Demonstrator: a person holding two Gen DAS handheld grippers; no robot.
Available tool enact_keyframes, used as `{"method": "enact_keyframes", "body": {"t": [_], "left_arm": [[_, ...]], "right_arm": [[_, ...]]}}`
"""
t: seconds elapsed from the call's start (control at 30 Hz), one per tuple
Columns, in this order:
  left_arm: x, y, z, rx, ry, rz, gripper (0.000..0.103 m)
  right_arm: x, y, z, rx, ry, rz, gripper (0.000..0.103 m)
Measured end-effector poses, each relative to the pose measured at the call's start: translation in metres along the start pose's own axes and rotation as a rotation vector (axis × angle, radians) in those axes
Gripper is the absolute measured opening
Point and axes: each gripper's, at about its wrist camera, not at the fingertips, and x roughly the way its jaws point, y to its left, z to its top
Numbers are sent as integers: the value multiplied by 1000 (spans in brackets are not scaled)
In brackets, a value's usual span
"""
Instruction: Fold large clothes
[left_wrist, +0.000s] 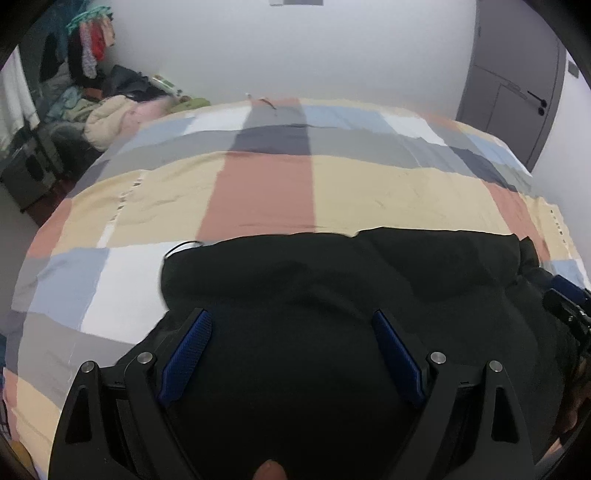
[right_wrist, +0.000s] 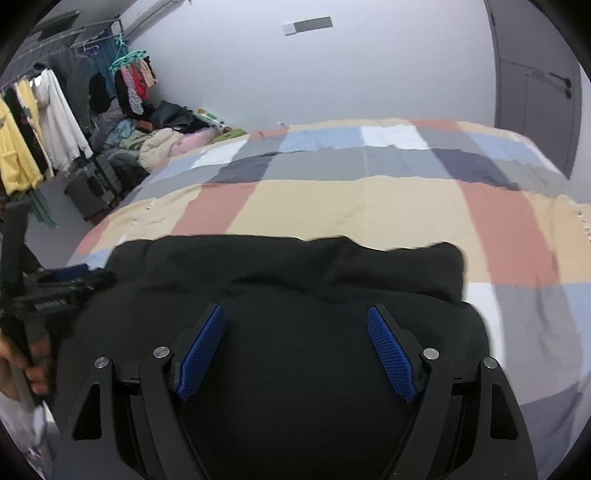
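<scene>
Left gripper (left_wrist: 291, 321) and right gripper (right_wrist: 295, 317) both spread, empty, above the bulky black fabric garment (right_wrist: 280, 280) on the checked-quilt bed (right_wrist: 388, 206). Partly folded; next likely pinching an edge.

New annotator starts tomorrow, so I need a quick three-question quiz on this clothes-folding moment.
1. True or false: both the left gripper and the right gripper have their jaws spread apart.
2. What colour is the garment lying on the checked bedspread?
3. The hanging clothes are: A) left of the bed, B) right of the bed, by the door.

Key: 1 true; 2 black; 3 A.
</scene>
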Motion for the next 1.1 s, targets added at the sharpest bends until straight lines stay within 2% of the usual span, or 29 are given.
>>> {"method": "enact_keyframes", "body": {"t": [0.13, 0.3, 0.47, 0.7, 0.87, 1.1], "left_arm": [[1, 16, -12, -22, -10, 27, 90], [14, 32, -25, -88, -10, -26, 90], [24, 34, -35, -108, -13, -49, 90], [24, 32, -33, -100, 9, -37, 90], [5, 28, -28, -87, 29, 10, 90], [-54, 18, -22, -90, 1, 6, 90]], "right_arm": [[2, -15, -11, 10, 13, -17, 80], [15, -25, -24, 41, 28, 4, 83], [23, -28, -33, 54, 22, 19, 90], [27, -30, -35, 61, 36, 16, 91], [8, -22, -29, 42, 41, -20, 92], [-53, -2, -5, 54, -56, 14, 93]]}}
